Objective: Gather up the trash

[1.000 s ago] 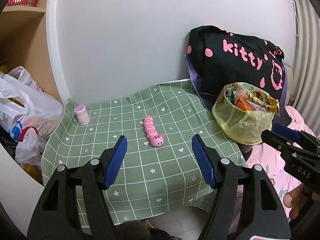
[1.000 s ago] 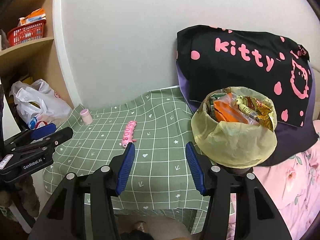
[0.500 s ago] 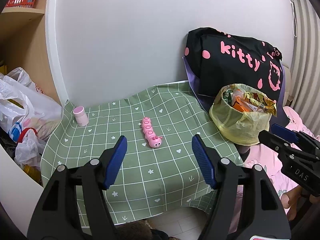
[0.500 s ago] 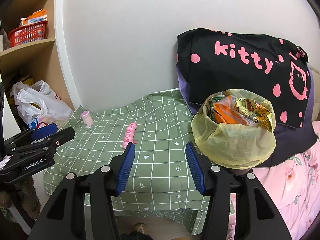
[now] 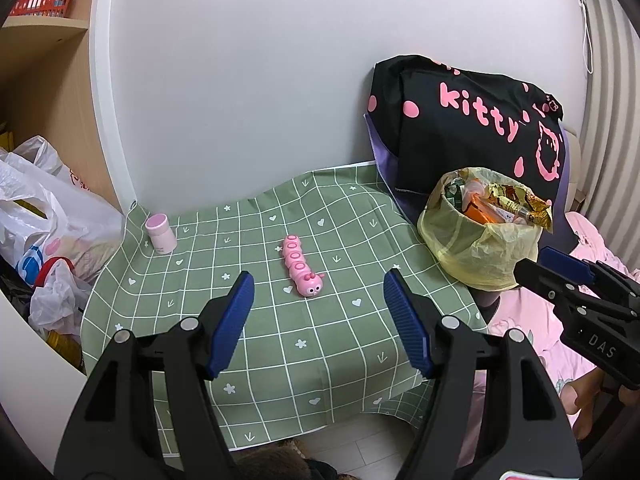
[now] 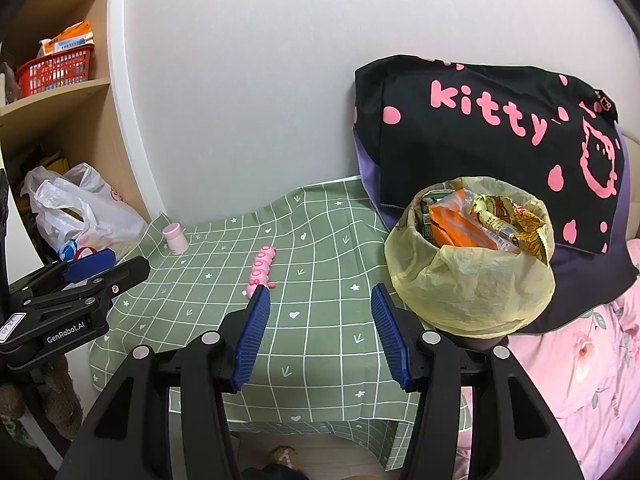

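Observation:
A bin lined with a yellow bag (image 5: 476, 240) (image 6: 472, 280) stands at the table's right edge, filled with snack wrappers (image 6: 480, 220). A pink caterpillar toy (image 5: 301, 266) (image 6: 262, 266) lies mid-table on the green checked cloth (image 5: 320, 336). A small pink bottle (image 5: 160, 234) (image 6: 175, 237) stands at the back left. My left gripper (image 5: 318, 300) is open and empty, held back from the table's front. My right gripper (image 6: 318, 312) is open and empty, just left of the bin.
A black "kitty" cushion (image 6: 488, 120) leans on the wall behind the bin. White plastic bags (image 5: 44, 216) and wooden shelves with a red basket (image 6: 56, 70) stand at the left. A pink floral bedspread (image 6: 580, 380) lies at the right.
Both grippers have drawn back slightly from the table, so the toy, bottle and bin appear a little farther away. Both stay open and empty.

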Tool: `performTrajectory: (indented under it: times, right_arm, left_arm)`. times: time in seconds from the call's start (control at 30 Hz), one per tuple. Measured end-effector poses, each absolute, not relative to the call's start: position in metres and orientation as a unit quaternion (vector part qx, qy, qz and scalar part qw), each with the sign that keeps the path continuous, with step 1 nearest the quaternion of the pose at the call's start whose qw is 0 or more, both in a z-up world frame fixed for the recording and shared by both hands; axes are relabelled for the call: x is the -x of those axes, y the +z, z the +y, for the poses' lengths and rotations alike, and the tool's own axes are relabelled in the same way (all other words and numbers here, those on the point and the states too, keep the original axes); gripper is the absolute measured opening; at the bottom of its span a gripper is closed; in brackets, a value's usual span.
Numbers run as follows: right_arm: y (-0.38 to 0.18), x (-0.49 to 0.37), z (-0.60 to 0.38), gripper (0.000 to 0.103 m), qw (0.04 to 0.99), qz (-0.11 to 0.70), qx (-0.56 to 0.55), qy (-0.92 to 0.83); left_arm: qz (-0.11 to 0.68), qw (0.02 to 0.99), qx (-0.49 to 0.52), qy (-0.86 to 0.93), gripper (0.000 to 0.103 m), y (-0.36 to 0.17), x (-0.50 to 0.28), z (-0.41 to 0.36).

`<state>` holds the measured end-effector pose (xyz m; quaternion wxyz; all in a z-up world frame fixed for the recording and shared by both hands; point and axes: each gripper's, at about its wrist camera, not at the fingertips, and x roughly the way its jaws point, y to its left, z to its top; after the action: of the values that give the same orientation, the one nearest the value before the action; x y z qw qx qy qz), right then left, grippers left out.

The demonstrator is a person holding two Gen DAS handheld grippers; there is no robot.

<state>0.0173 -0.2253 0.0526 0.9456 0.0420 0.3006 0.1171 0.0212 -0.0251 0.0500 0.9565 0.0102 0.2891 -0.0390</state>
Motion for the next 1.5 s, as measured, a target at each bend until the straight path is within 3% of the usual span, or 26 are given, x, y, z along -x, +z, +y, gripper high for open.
performTrajectory:
  times: [1.2, 1.5]
  right_arm:
    - [0.051, -0.022, -0.227, 0.049, 0.945, 0.303, -0.028, 0.116]
    - [0.027, -0.069, -0.217, 0.049, 0.936, 0.335, -0.015, 0.108]
  left_arm:
    - [0.286, 0.957, -0.025, -0.038, 0.064, 0.039, -0.038, -0.015]
    - [0.353, 0.935, 0.034, -0.009, 0.064, 0.001, -0.094, 0.038]
